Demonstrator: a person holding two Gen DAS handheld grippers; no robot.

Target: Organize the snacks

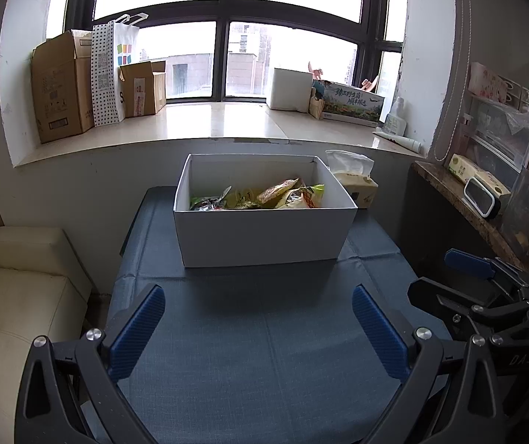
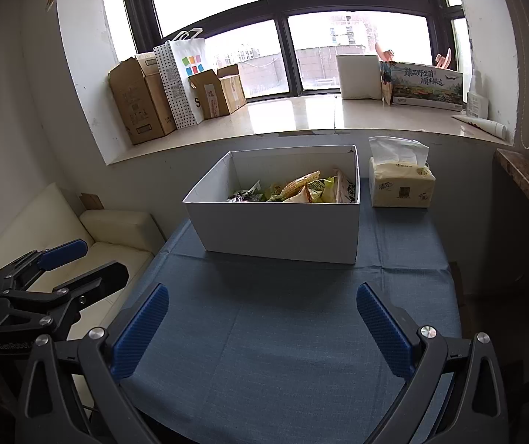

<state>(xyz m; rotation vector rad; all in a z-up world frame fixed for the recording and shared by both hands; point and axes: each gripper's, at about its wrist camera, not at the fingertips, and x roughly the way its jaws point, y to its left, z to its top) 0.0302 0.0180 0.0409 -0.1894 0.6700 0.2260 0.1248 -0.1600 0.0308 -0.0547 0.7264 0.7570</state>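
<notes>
Blue tablecloth (image 1: pixel 264 333), white box (image 1: pixel 264 236) lengthwise left-right, snack packets (image 1: pixel 275 196) inside

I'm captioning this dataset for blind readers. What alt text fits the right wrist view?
A white box of snack packets sits on a blue-clothed table, with the open, empty right hand-held gripper in front of it. A tissue pack stands beside the box, below a window sill holding cardboard boxes.

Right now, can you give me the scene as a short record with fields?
Surface: table with blue cloth
Box: white, open, at the far middle of the table
Contents: snacks piled inside
Beside the box: tissue pack, on its right
Left tool: open, empty, above the cloth
Right tool: open, empty, above the cloth
</notes>
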